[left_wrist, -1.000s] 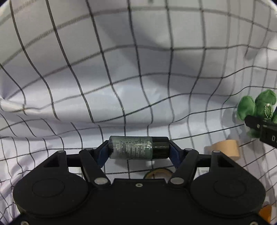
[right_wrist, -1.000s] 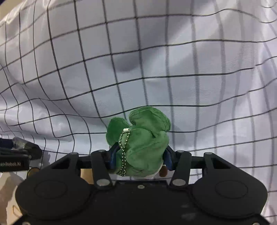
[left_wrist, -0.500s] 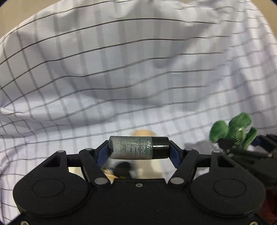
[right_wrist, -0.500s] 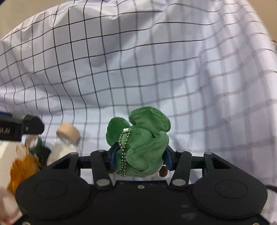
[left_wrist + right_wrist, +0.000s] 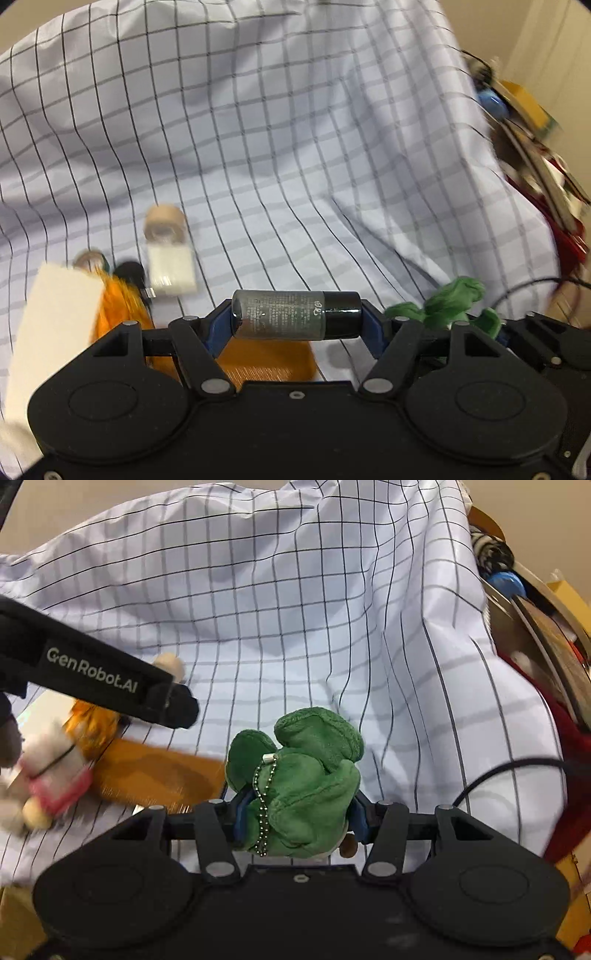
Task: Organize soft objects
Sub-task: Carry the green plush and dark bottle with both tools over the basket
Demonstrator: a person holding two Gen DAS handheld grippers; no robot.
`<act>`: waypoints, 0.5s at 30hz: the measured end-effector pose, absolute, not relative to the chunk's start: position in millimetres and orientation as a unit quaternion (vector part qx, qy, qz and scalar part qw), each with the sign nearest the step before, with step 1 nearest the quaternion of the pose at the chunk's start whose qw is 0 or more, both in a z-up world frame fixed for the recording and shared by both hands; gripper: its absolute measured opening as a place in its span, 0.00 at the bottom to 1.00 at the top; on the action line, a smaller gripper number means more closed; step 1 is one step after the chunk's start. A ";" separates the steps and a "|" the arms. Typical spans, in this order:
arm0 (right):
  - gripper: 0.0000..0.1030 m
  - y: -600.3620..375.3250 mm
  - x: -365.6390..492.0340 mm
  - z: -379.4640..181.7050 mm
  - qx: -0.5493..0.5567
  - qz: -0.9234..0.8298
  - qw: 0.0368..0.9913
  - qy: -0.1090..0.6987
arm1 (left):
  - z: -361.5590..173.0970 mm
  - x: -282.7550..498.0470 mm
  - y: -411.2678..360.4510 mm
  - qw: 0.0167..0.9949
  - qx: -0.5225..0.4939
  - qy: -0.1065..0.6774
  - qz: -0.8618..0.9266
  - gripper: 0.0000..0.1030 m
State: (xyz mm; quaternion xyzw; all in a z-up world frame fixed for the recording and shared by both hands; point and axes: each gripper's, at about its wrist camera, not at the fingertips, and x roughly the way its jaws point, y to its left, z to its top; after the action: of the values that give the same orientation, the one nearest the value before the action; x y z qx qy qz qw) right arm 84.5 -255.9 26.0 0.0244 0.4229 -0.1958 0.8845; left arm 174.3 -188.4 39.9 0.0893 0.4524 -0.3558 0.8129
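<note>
The checked cloth (image 5: 280, 147) has dropped away beneath both claws, and its far edge and the clutter (image 5: 546, 635) to the right now show: both loads have been lifted clear, ready, I judge, for carrying to wherever they are sorted. The right claw (image 5: 295, 812) is clamped on the green plush toy (image 5: 299, 782), crumpled, bead chain dangling. The left claw (image 5: 295, 325) grips a small dark bottle (image 5: 295, 319) crosswise, hard rather than soft.
</note>
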 end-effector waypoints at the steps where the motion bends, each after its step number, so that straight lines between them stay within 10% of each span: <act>1: 0.49 -252.8 74.5 26.7 0.025 -0.192 0.884 0.425 | 42.5 163.2 -184.0 0.810 0.088 0.454 -0.360 0.63; 15: 0.49 -207.1 -26.6 19.3 0.050 -0.159 0.869 0.465 | 25.1 53.2 -93.8 0.813 0.067 0.486 -0.314 0.63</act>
State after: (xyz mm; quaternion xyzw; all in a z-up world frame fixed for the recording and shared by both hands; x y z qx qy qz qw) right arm -26.6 -207.1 19.3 0.0504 0.4652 -0.1586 0.8694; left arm 53.2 -93.8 25.1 0.0671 0.4863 -0.3142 0.8126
